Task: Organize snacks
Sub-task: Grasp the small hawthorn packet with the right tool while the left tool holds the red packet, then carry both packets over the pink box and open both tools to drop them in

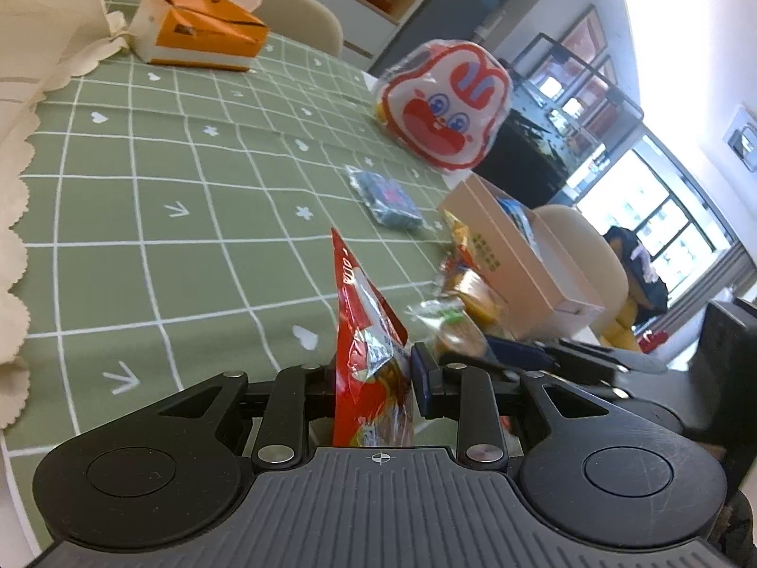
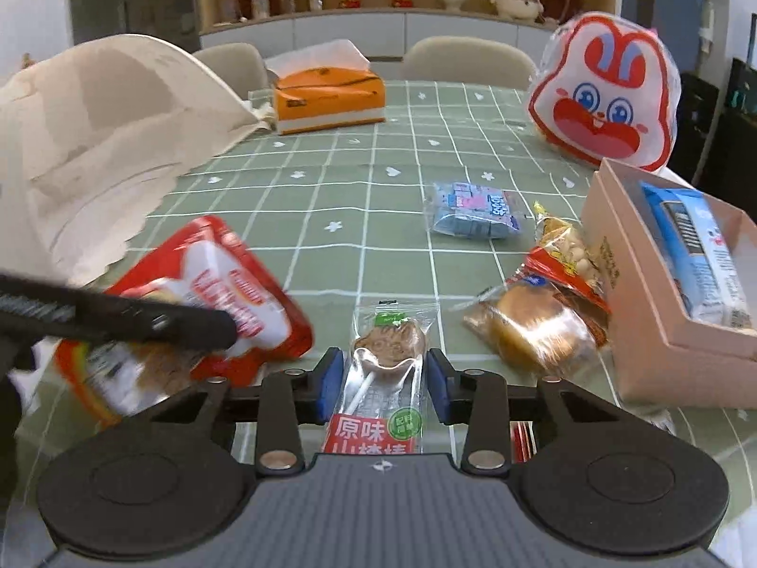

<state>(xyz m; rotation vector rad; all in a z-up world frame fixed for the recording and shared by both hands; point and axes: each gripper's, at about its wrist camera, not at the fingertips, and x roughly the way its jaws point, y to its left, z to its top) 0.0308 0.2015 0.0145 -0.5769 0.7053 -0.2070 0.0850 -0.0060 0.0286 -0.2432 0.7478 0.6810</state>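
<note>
My left gripper point(image 1: 374, 374) is shut on a red snack packet point(image 1: 364, 326), which stands on edge between the jaws above the green checked tablecloth point(image 1: 189, 213). The right wrist view shows that same red packet point(image 2: 222, 284) at the left, with a black finger point(image 2: 189, 326) of the left gripper across it. My right gripper point(image 2: 384, 371) is shut on a clear lollipop packet point(image 2: 390, 345) with a red label, its blue pads point(image 2: 331, 378) pressing both edges. A pink open box point(image 2: 629, 331) at the right holds a blue packet point(image 2: 695, 255).
A bun in clear wrap point(image 2: 534, 331) and a peanut packet point(image 2: 567, 251) lie beside the box. A blue sweets packet point(image 2: 478, 210) lies mid-table. A rabbit-face bag point(image 2: 605, 90) stands at the far right, an orange tissue box point(image 2: 331, 94) at the back, and a cream cloth bag point(image 2: 94, 132) at the left.
</note>
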